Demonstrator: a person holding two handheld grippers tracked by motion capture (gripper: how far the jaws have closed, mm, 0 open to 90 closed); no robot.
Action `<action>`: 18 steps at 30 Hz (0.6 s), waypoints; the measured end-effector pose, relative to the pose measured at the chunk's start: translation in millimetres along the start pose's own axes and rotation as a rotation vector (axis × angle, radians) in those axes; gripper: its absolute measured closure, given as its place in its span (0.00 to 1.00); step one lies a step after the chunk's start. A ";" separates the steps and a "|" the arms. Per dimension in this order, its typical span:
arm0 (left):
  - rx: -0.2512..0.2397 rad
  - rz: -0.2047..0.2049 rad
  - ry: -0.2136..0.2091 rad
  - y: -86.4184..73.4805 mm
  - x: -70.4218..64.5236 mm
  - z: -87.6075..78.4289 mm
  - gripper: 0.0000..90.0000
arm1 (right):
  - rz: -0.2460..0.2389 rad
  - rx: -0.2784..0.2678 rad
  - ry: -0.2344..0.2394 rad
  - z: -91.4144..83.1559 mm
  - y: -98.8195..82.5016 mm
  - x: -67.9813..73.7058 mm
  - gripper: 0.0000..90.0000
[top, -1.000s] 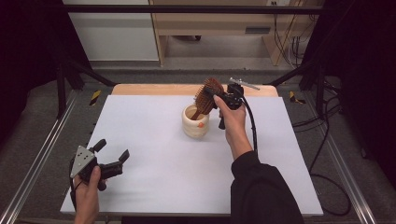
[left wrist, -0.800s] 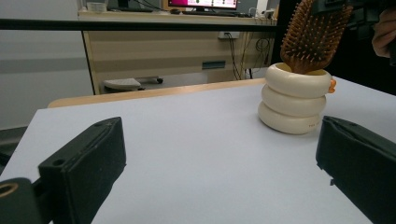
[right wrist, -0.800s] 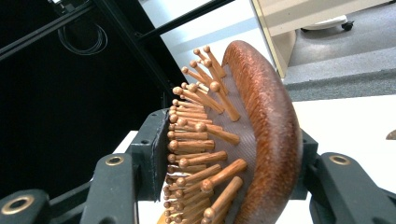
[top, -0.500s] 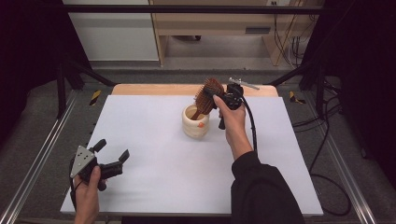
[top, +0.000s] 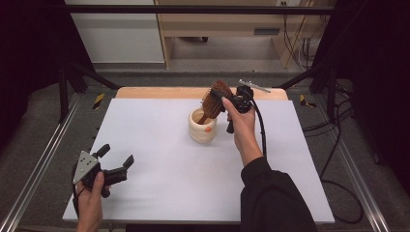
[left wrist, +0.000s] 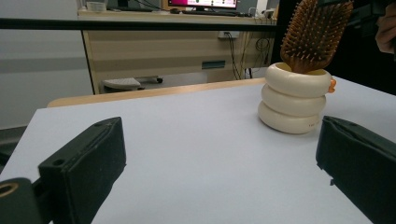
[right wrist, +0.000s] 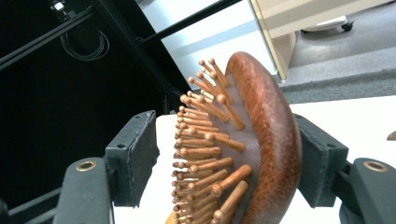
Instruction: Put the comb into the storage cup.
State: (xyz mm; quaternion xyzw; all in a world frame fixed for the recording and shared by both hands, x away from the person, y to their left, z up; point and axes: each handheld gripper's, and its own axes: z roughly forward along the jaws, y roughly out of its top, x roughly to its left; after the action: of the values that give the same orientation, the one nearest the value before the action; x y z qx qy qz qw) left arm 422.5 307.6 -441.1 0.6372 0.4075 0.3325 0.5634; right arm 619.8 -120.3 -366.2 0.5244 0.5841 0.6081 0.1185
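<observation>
The right gripper (top: 223, 98), held in the person's right hand (top: 243, 128) over the far middle of the worktop, has its two black jaws on either side of the head of a brown wooden paddle hairbrush with wooden bristle pins (top: 212, 100); in the right gripper view the right jaw lies against the smooth rounded back of the hairbrush (right wrist: 254, 149), while the left jaw stands just beside the tips of the pins, and whether it touches them cannot be told. The brush leans tilted, its handle end down inside a cream-coloured holder shaped like three stacked rings (top: 202, 126), which stands upright on the white worktop (top: 159, 145) near the middle of its far edge. In the left gripper view the holder (left wrist: 294, 99) shows a small orange spot on its right side near the rim, and the bristled head of the brush (left wrist: 314, 35) rises above its mouth. The left gripper (top: 115, 162), held in the person's left hand (top: 89, 203) near the worktop's near left corner, has its jaws spread wide apart with nothing between them, well apart from the holder. A black cable (top: 261, 128) trails from the right gripper along the forearm's black sleeve (top: 273, 198).
</observation>
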 end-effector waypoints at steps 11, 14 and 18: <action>0.000 -0.001 0.001 0.0 0.2 -0.1 0.02 | -0.039 -0.040 -0.008 -6.6 3.8 3.6 0.34; 0.000 0.001 0.000 0.0 0.0 -0.2 0.02 | -0.049 -0.050 -0.020 -8.5 5.3 4.1 0.33; 0.000 -0.001 0.001 0.0 0.3 -0.2 0.02 | -0.048 -0.070 -0.026 -13.0 8.0 4.9 0.32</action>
State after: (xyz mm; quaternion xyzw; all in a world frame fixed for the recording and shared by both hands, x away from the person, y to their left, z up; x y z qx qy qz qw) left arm 422.4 308.0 -441.0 0.6368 0.4081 0.3327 0.5632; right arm 611.4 -126.6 -354.0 0.5137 0.5734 0.6181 0.1587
